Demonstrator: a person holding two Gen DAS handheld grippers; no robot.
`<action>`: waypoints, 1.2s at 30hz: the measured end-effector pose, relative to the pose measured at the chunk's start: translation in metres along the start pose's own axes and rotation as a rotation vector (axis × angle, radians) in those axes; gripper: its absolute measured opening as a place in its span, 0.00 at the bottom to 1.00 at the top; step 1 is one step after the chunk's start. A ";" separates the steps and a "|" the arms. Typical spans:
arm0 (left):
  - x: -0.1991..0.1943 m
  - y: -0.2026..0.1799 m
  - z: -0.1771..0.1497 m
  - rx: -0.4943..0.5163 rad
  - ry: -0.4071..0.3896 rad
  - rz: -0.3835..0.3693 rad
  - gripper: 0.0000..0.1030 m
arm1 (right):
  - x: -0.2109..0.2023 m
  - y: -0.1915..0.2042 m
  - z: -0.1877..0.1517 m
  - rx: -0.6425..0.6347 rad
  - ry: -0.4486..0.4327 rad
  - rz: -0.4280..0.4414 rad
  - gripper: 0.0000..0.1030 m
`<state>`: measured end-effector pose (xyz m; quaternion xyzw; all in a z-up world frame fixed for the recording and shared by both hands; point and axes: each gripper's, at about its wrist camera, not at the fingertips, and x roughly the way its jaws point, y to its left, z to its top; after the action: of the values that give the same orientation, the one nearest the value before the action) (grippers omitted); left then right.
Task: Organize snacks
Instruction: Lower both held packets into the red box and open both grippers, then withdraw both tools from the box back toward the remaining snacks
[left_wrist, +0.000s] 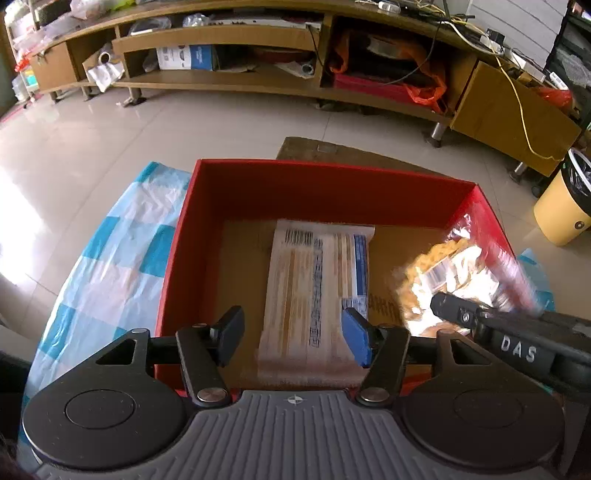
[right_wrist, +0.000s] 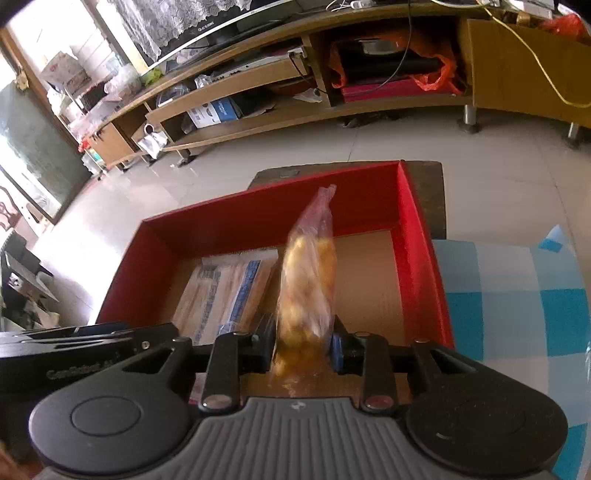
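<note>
The right claw (right_wrist: 303, 345) is squeezing a clear bag of yellow snacks (right_wrist: 308, 284) and holds it over the red box (right_wrist: 258, 218). The left claw (left_wrist: 292, 334) is open and empty, just above a flat white packet (left_wrist: 317, 295) lying in the box. It looks like putting-in time. Next, I think, the bag should go down on the bare spot beside the packet, then be let go.
</note>
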<state>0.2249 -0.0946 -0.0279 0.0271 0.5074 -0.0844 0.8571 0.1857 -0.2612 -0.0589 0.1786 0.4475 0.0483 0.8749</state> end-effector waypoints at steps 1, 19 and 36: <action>-0.001 0.000 0.000 0.001 -0.004 0.003 0.68 | -0.001 -0.001 0.001 0.002 -0.006 -0.010 0.29; -0.033 0.011 -0.006 -0.044 -0.045 -0.004 0.80 | -0.059 0.018 -0.002 -0.066 -0.111 -0.078 0.42; -0.055 0.033 -0.038 -0.088 -0.023 0.001 0.84 | -0.086 0.018 -0.033 -0.054 -0.092 -0.076 0.45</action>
<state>0.1722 -0.0505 0.0006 -0.0112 0.5007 -0.0618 0.8634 0.1092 -0.2564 -0.0046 0.1397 0.4117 0.0191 0.9003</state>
